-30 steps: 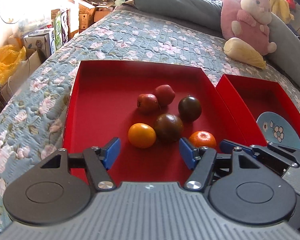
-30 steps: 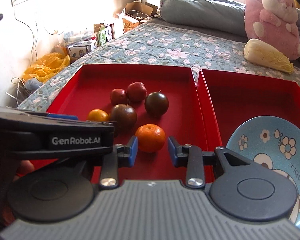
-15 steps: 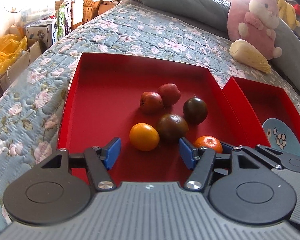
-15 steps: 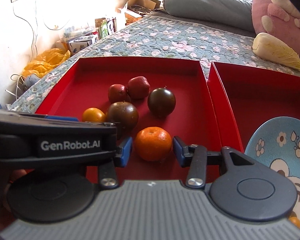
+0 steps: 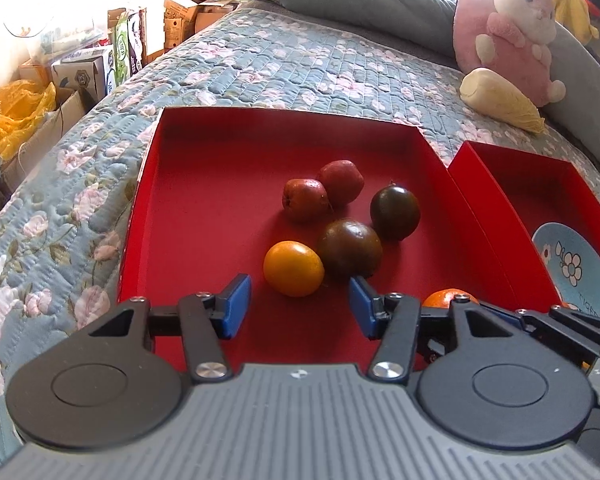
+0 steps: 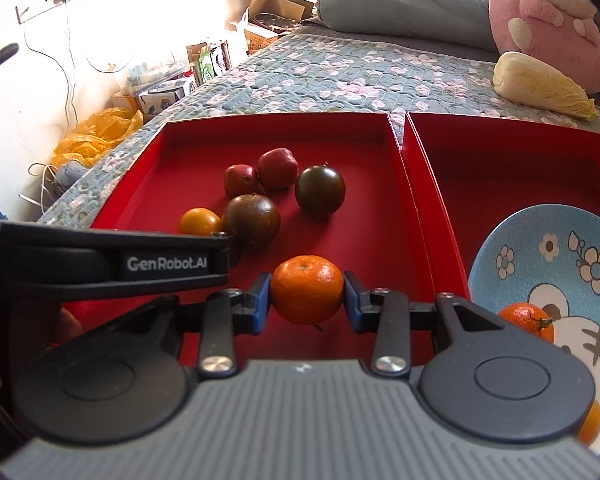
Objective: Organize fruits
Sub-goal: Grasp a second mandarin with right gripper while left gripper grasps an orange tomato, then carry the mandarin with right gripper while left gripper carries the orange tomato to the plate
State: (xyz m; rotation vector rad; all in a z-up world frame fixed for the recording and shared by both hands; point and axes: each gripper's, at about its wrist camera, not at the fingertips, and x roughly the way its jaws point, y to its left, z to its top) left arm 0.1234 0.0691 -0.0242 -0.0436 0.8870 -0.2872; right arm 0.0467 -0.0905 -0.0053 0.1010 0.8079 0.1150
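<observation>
A red tray [image 5: 204, 216] on the bed holds two red fruits [image 5: 305, 199], two dark round fruits [image 5: 350, 253] and a yellow-orange fruit [image 5: 293, 268]. My left gripper [image 5: 298, 305] is open, its fingers just short of the yellow-orange fruit. My right gripper [image 6: 307, 297] is shut on a tangerine [image 6: 307, 294] over the tray's near part; the tangerine also shows in the left wrist view [image 5: 450, 298]. A second red tray [image 6: 512, 168] to the right holds a blue flowered plate [image 6: 540, 248] with another tangerine [image 6: 529, 320] on it.
The trays sit on a floral quilt [image 5: 300, 68]. A pink plush toy [image 5: 512, 28] and a cabbage-shaped toy [image 5: 500, 98] lie behind the right tray. Boxes [image 5: 88, 68] and a yellow bag [image 5: 12, 116] stand beside the bed at left.
My right gripper moved forward around the tangerine and closed on it. My left gripper advanced slightly toward the yellow-orange fruit and stayed open.
</observation>
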